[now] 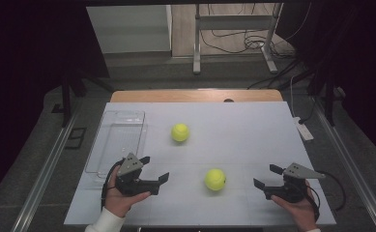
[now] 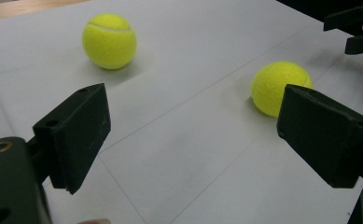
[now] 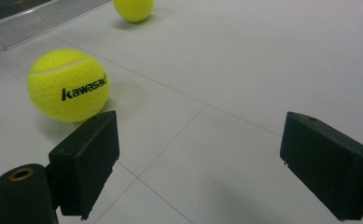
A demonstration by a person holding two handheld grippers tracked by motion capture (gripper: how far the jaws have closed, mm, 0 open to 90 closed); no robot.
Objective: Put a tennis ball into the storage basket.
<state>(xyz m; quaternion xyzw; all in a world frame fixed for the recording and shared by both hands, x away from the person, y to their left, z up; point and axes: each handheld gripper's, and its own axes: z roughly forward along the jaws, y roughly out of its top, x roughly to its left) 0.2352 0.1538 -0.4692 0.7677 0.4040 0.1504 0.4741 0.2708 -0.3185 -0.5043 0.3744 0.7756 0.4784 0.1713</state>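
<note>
Two yellow tennis balls rest on the white table. The near ball (image 1: 215,179) (image 2: 280,87) (image 3: 68,85), printed "kawasaki", lies between my two grippers. The far ball (image 1: 180,132) (image 2: 109,40) (image 3: 133,9) sits nearer the table's middle. My left gripper (image 1: 154,168) (image 2: 193,135) is at the front left, jaws open and empty, pointing right toward the balls. My right gripper (image 1: 267,176) (image 3: 202,163) is at the front right, jaws open and empty, pointing left with the near ball just off its left jaw.
A clear plastic tray (image 1: 118,140) (image 3: 39,16) lies along the table's left side, just behind the left gripper. The table's wooden far edge (image 1: 195,95) borders a dark floor with cables and a metal stand (image 1: 234,34).
</note>
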